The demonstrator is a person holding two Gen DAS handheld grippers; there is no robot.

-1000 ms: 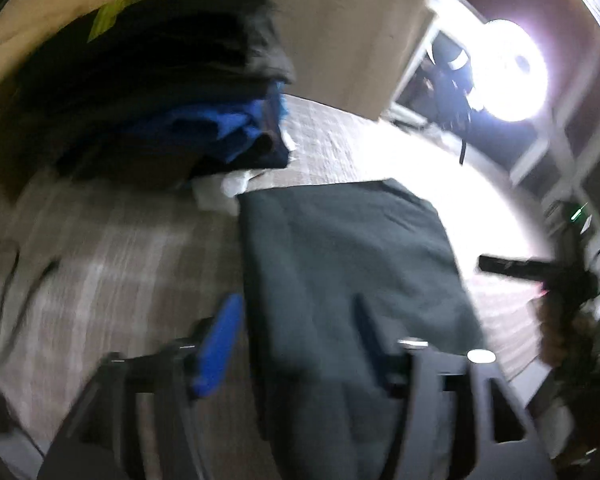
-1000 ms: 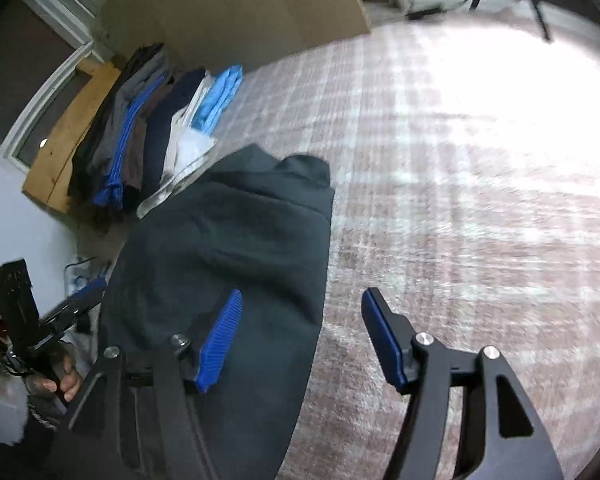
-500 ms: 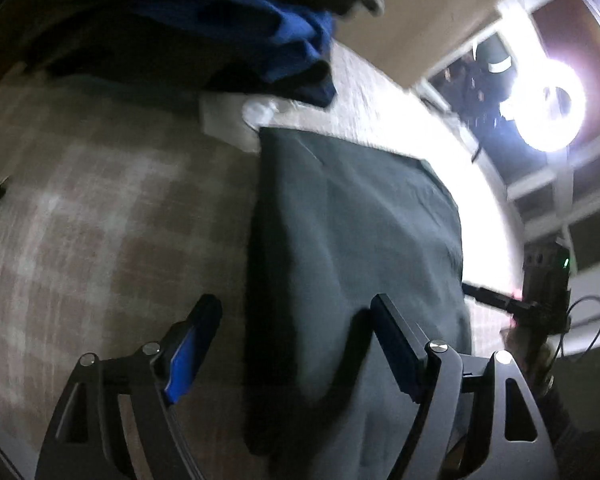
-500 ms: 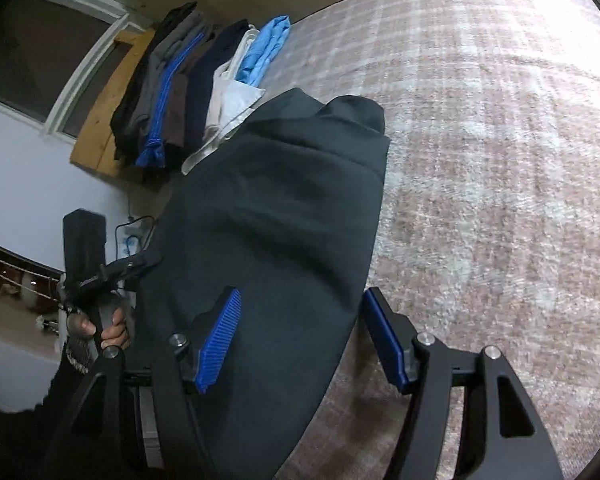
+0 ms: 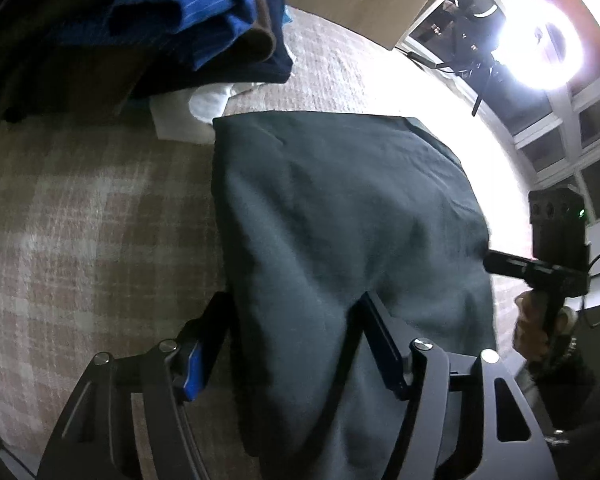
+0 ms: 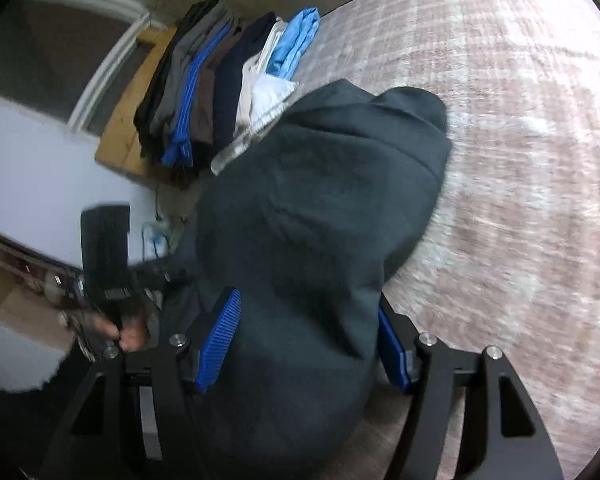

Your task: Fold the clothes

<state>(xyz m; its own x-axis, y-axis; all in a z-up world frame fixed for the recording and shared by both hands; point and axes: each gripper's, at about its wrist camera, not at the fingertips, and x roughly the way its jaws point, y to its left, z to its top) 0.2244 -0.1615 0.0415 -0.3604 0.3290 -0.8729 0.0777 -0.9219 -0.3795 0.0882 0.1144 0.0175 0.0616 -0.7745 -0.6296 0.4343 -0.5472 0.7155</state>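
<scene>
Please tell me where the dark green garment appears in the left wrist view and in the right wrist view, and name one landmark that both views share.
Left wrist: the dark green garment fills the centre, running down between the open jaws.
Right wrist: it fills the centre and lower middle, between the open jaws.
Shared landmark: the stack of folded clothes beyond the garment, upper left.

Dark garment (image 5: 340, 240): near end cut off by bottom edge in both views. Clothes stack (image 5: 148, 32): top cropped in left view. Left hand (image 6: 128, 328) blurred; ring light (image 5: 548, 48) overexposed, detail unreadable.
</scene>
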